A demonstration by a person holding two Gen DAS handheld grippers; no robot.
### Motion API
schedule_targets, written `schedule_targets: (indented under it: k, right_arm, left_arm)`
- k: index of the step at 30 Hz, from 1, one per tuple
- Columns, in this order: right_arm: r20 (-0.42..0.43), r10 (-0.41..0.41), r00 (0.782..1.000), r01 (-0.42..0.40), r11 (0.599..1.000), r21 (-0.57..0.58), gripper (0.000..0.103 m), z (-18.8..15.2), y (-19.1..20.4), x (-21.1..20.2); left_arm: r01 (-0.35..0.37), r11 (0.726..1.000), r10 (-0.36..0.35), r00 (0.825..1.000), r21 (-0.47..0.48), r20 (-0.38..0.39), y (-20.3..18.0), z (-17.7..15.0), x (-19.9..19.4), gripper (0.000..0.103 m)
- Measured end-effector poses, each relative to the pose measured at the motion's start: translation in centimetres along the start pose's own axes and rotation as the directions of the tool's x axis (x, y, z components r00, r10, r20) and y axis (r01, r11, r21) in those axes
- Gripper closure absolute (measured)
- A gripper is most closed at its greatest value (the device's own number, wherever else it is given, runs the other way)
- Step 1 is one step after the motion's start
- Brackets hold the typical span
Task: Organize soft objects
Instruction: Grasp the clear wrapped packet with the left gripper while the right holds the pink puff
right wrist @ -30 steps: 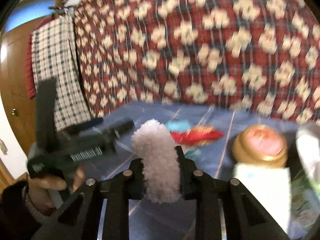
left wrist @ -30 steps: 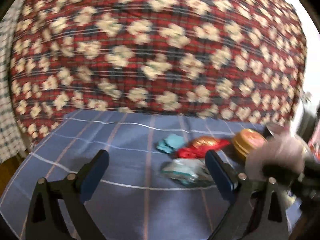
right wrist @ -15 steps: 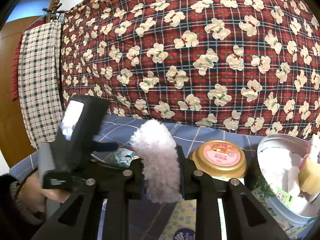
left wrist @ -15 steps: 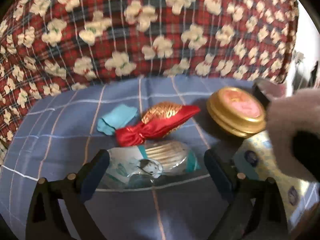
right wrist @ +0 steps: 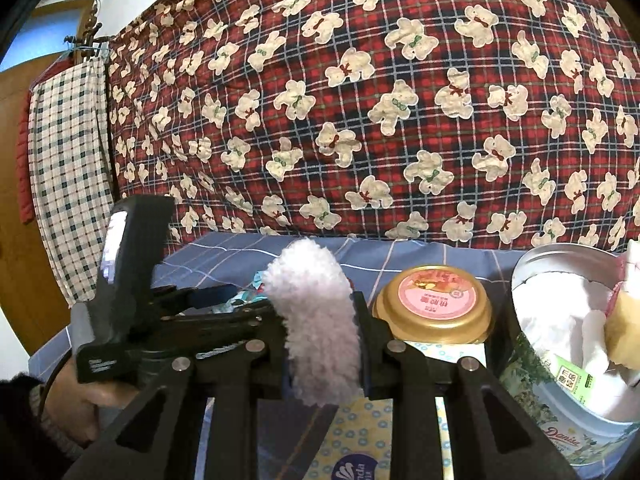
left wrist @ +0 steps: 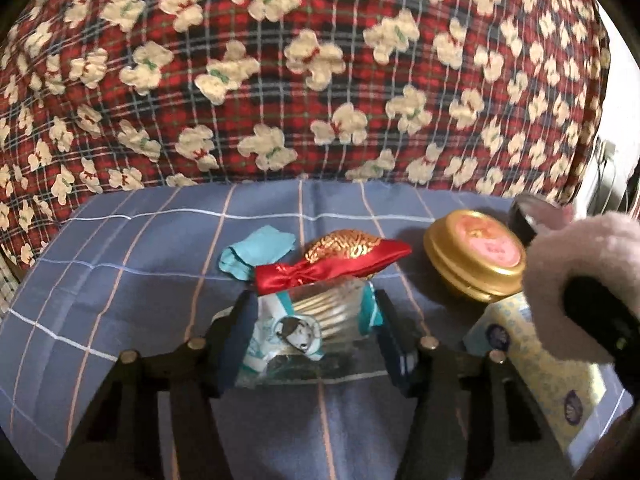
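Note:
My left gripper has closed in on a clear plastic packet with teal print lying on the blue checked sheet; its pads sit against the packet's two ends. Behind the packet lie a red and gold satin pouch and a teal cloth. My right gripper is shut on a fluffy pale pink pad, held above the sheet. That pad also shows at the right of the left wrist view. The left gripper's body shows in the right wrist view.
A gold round tin with a pink lid stands on the sheet. A round metal cookie tin at the right holds white cloths and a yellow sponge. A tissue pack lies below the right gripper. A red plaid quilt fills the back.
My left gripper moved forward to the clear packet and narrowed its fingers onto it. My right gripper, still holding the pink pad, shifted right toward the tins.

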State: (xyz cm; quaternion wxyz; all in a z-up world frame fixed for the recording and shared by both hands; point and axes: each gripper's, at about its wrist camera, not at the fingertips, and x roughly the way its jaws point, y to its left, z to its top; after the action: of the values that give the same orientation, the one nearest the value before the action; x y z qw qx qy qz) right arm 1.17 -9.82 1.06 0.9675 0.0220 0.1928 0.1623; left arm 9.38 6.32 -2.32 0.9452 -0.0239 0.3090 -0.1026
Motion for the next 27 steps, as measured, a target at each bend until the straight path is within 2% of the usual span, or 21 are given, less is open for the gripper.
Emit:
schedule_targets:
  k: [3,6,7,8,10,12,16,17,18,19,20,21,24,25,27]
  right_arm:
    - [0.006,-0.004,1.000,0.004,1.000,0.001,0.076,0.0,-0.1,-0.1]
    - [0.026,-0.004,1.000,0.004,1.000,0.009,0.076,0.2,-0.3,-0.5]
    - [0.034,-0.001,0.999,0.001,1.000,0.010,0.076,0.3,-0.3,-0.7]
    - [0.039,0.001,0.999,-0.002,1.000,0.008,0.076,0.3,-0.3,-0.8]
    - [0.047,0.001,0.999,-0.001,1.000,-0.002,0.076,0.4,-0.1,-1.0]
    - [0.053,-0.003,0.999,0.004,1.000,-0.021,0.076,0.4,0.1,-1.2]
    - [0.067,-0.019,0.998,0.023,0.998,-0.055,0.076,0.3,0.1,-1.8]
    - [0.070,-0.023,0.997,0.027,0.998,-0.059,0.076,0.2,0.0,-2.0]
    - [0.072,-0.026,0.997,0.030,0.998,-0.060,0.076,0.2,-0.2,-2.2]
    - [0.074,-0.029,0.997,0.034,0.998,-0.057,0.076,0.2,-0.4,-2.4]
    - [0.075,-0.031,0.997,0.035,0.998,-0.049,0.076,0.2,-0.7,-2.5]
    - [0.074,-0.028,0.997,0.031,0.999,-0.036,0.076,0.3,-1.0,-2.6]
    - [0.062,-0.015,0.998,0.015,1.000,0.002,0.076,0.4,-1.6,-2.5]
    - [0.053,-0.009,0.999,0.008,1.000,0.012,0.076,0.4,-1.8,-2.4]
    - [0.048,-0.012,0.999,0.011,1.000,0.016,0.076,0.4,-1.9,-2.3]
  left_arm:
    - [0.018,0.999,-0.017,0.999,-0.037,0.027,0.6,-0.2,-0.8,0.048]
    - [0.035,0.997,-0.029,0.995,-0.072,0.092,1.1,-0.4,-2.3,0.048]
    - [0.037,0.996,-0.028,0.994,-0.083,0.110,1.2,-0.5,-2.7,0.055]
    - [0.042,0.995,-0.030,0.992,-0.091,0.125,1.3,-0.5,-3.1,0.065]
    - [0.051,0.993,-0.035,0.989,-0.106,0.146,1.2,-0.6,-3.8,0.066]
    - [0.055,0.994,-0.041,0.988,-0.091,0.151,0.6,-0.9,-4.2,0.066]
    - [-0.019,1.000,0.019,0.988,-0.006,0.156,-1.1,-1.0,-4.8,0.066]
    - [-0.007,1.000,0.008,0.988,-0.003,0.153,-1.0,-1.0,-5.0,0.057]
    - [0.014,1.000,-0.012,0.990,-0.007,0.140,-0.8,-0.9,-5.1,0.036]
    - [0.013,1.000,-0.010,0.992,-0.024,0.128,-0.4,-0.8,-5.3,0.025]
    - [0.001,0.999,0.003,0.992,-0.035,0.127,-0.2,-0.8,-5.3,0.006]
    - [-0.014,0.999,0.019,0.992,-0.040,0.124,0.0,-0.7,-5.3,0.000]
    - [-0.071,0.997,0.072,0.996,-0.014,0.052,0.2,-0.2,-3.5,0.000]
    - [-0.113,0.994,0.113,0.993,0.007,-0.014,0.1,-0.1,-2.1,0.000]
    - [-0.201,0.978,0.204,0.976,0.047,-0.081,0.0,-0.2,-0.4,0.000]
